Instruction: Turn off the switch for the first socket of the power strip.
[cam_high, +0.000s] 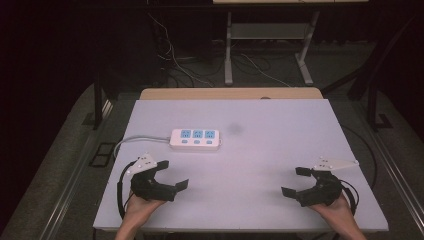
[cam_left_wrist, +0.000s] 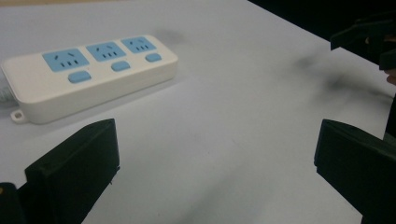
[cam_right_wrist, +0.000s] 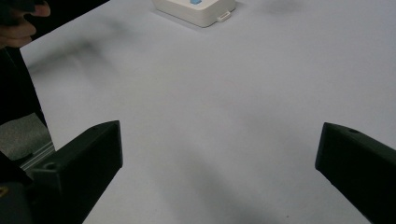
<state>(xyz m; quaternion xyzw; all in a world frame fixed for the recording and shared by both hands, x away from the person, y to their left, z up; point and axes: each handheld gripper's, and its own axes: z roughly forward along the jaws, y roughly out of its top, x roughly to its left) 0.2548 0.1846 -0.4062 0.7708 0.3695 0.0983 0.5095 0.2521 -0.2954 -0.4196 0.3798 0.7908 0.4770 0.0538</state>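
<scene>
The white plastic power strip with three pale-blue sockets and three blue switches (cam_high: 196, 139) lies flat toward the rear left of the white table top (cam_high: 260, 190), its pale cord (cam_high: 135, 141) curving off to the left edge; nothing is plugged into any socket and nothing touches the strip. We judge the work on it to be at its very beginning, with every step of handling left to do. In the left gripper view we see the strip (cam_left_wrist: 88, 74) ahead and left of the two black jaws, which stand wide apart over bare table. The left gripper (cam_high: 172, 175), held in the person's left hand (cam_high: 142, 207), is the nearer of the two to the strip, yet clearly apart from it. The right gripper (cam_high: 295, 181), in the right hand (cam_high: 334, 210), rests well apart near the front right corner, its jaws likewise spread wide and holding nothing; in the right gripper view one end of the strip (cam_right_wrist: 198, 10) lies at the top.
</scene>
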